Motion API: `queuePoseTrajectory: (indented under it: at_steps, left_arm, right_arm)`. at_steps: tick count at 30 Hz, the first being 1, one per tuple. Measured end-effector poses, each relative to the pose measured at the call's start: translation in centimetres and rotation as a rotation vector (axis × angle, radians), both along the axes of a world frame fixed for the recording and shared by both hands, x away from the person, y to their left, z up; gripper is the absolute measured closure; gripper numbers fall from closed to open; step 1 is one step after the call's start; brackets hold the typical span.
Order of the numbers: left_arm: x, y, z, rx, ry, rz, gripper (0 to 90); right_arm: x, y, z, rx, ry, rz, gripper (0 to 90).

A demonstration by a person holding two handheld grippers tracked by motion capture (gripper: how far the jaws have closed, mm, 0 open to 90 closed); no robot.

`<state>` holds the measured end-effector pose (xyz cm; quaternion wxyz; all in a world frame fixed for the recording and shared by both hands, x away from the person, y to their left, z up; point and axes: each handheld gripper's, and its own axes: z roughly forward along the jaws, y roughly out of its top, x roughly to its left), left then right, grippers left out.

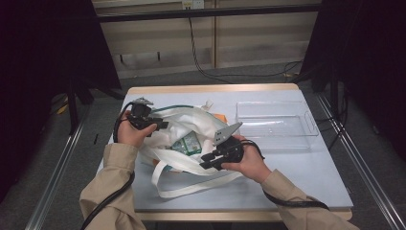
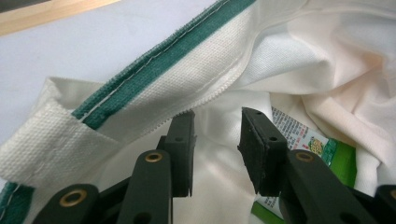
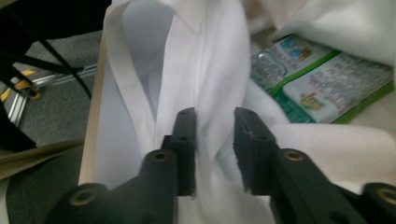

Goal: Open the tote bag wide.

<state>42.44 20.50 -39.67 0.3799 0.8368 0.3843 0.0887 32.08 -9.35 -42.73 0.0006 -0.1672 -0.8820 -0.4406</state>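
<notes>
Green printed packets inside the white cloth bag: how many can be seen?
2. One green printed packet lies farther inside the white cloth bag; the second green printed packet lies beside it. More may be hidden under the cloth.

no readable text anywhere, tbh. green packet (image 3: 322, 88) inside white tote bag (image 1: 191, 125) has printed blocks of small type plus cartoon-ish graphics, but too blurry in right gripper view to make out single word. same packet (image 2: 310, 140) peeks out in left gripper view: rows of tiny print on white panel, still illegible. high view too far off, packet (image 1: 187, 143) just green-white patch. no brand, no numbers legible. bag itself plain, green trim, no logo visible.
</notes>
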Motion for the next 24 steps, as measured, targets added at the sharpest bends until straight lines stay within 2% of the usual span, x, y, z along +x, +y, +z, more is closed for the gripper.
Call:
queuePoseTrajectory:
  at_steps: [1, 3, 4, 6, 7, 8, 9, 10, 12, 14, 15, 17, 22, 24]
  left_arm:
    - [0.0, 0.1, 0.1, 0.006, 0.01, -0.015, 65.7]
    - [-0.1, 0.0, 0.3, 0.017, -0.004, -0.015, 66.4]
    - [-0.2, -0.1, 0.3, 0.009, 0.002, -0.018, 65.8]
    - [-0.3, -0.2, 0.6, 0.022, 0.0, -0.035, 67.5]
    - [-0.4, -0.3, 0.7, 0.02, -0.012, -0.012, 69.5]
    - [-0.4, -0.2, 0.8, 0.021, -0.022, -0.003, 72.8]
    - [-0.4, -0.1, 0.9, 0.014, -0.024, 0.006, 75.1]
    - [-0.3, 0.1, 0.9, 0.01, -0.03, 0.013, 75.5]
    - [-0.3, 0.4, 1.0, 0.037, -0.041, 0.051, 78.9]
    - [0.0, 1.0, 0.7, 0.035, -0.041, 0.075, 85.8]
    - [0.0, 1.0, 0.7, 0.035, -0.041, 0.075, 87.4]
    - [0.3, 1.2, 0.1, 0.034, -0.031, 0.087, 88.6]
    - [1.3, 1.4, -1.5, 0.071, -0.01, 0.098, 90.0]
    - [1.7, 1.4, -2.4, 0.059, 0.008, 0.117, 90.0]
  right_arm:
    - [0.1, 0.0, 0.2, 0.01, 0.007, -0.02, 63.5]
    - [0.3, 0.0, 0.6, 0.027, 0.0, -0.043, 61.9]
    - [0.4, 0.0, 0.7, 0.027, 0.003, -0.053, 62.1]
    - [0.8, -0.1, 0.9, 0.024, -0.003, -0.085, 61.3]
    - [1.1, -0.1, 0.9, 0.031, 0.0, -0.096, 62.8]
    - [1.2, -0.1, 1.0, 0.014, -0.023, -0.112, 65.3]
    - [1.3, -0.1, 0.9, -0.028, -0.074, -0.122, 69.1]
    - [1.4, -0.1, 0.7, -0.045, -0.093, -0.13, 72.7]
    - [1.7, -0.1, -0.2, -0.055, -0.045, -0.117, 75.6]
    - [1.6, -0.4, -1.1, -0.102, -0.054, -0.1, 82.1]
    - [1.6, -0.4, -1.1, -0.102, -0.054, -0.1, 82.1]
    - [1.7, -0.7, -1.6, -0.119, -0.046, -0.1, 83.1]
    - [1.7, -1.4, -2.3, -0.142, -0.031, -0.096, 89.6]
    - [1.6, -1.7, -2.8, -0.16, -0.014, -0.089, 90.0]
